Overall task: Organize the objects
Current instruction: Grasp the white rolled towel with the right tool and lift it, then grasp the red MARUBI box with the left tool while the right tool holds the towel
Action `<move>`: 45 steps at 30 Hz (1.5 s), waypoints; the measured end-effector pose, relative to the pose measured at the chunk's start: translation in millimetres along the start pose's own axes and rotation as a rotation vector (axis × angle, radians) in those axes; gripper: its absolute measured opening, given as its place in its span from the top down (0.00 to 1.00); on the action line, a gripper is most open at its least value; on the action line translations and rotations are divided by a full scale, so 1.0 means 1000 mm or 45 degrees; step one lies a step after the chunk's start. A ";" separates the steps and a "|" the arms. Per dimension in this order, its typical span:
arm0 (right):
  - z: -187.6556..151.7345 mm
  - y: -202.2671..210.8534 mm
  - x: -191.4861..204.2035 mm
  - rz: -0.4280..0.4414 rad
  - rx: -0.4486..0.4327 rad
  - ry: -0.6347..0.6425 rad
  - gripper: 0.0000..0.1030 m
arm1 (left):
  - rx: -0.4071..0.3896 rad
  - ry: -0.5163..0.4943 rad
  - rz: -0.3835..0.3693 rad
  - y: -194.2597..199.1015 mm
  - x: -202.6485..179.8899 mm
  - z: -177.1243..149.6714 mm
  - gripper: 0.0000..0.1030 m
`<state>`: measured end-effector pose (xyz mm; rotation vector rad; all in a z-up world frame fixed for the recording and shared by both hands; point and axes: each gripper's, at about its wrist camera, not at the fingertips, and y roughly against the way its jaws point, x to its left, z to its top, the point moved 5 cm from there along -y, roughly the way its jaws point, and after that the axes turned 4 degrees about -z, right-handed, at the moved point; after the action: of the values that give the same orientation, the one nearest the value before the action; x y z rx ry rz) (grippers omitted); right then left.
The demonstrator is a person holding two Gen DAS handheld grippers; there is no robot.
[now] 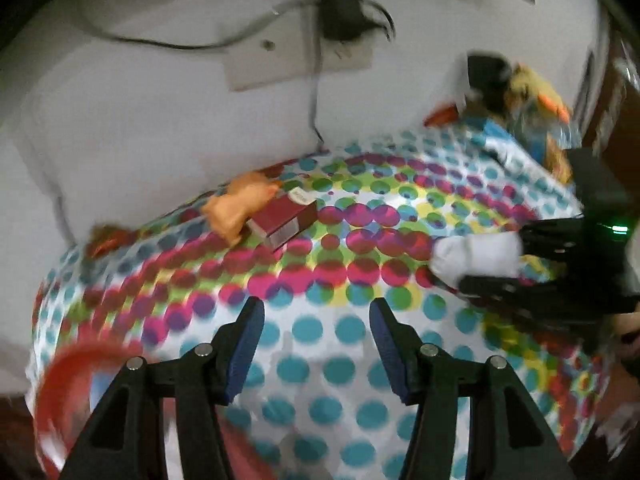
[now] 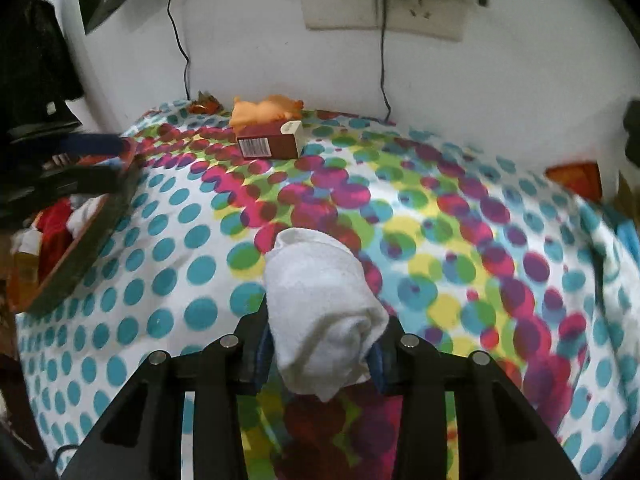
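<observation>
A rolled white cloth (image 2: 320, 308) sits between the blue pads of my right gripper (image 2: 320, 344), which is shut on it just above the dotted tablecloth (image 2: 192, 240). The left wrist view shows the same white roll (image 1: 478, 254) in the right gripper (image 1: 492, 260) at the right. My left gripper (image 1: 316, 320) is open with nothing between its fingers, over blue dots of the cloth. A red box (image 1: 286, 220) lies at the back by the wall with an orange toy (image 1: 236, 208) against it. The box (image 2: 270, 140) and the toy (image 2: 264, 110) also show in the right wrist view.
A red basket (image 2: 80, 248) holding red and white things stands at the left edge, with the left gripper (image 2: 116, 160) blurred above it. A wall socket (image 2: 384, 8) with plugs and hanging cables is behind. Mixed clutter (image 1: 532, 96) is piled at the far right corner.
</observation>
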<state>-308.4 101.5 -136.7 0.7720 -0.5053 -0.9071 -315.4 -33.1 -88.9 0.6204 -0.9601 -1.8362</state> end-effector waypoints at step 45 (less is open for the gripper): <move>-0.003 0.003 -0.017 0.173 -0.004 -0.124 0.59 | 0.163 -0.154 -0.031 -0.112 0.014 0.058 0.49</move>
<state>-313.7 117.9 -138.0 0.6846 -0.6342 -0.8211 -421.9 2.6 -148.8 0.6064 -1.1623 -1.8615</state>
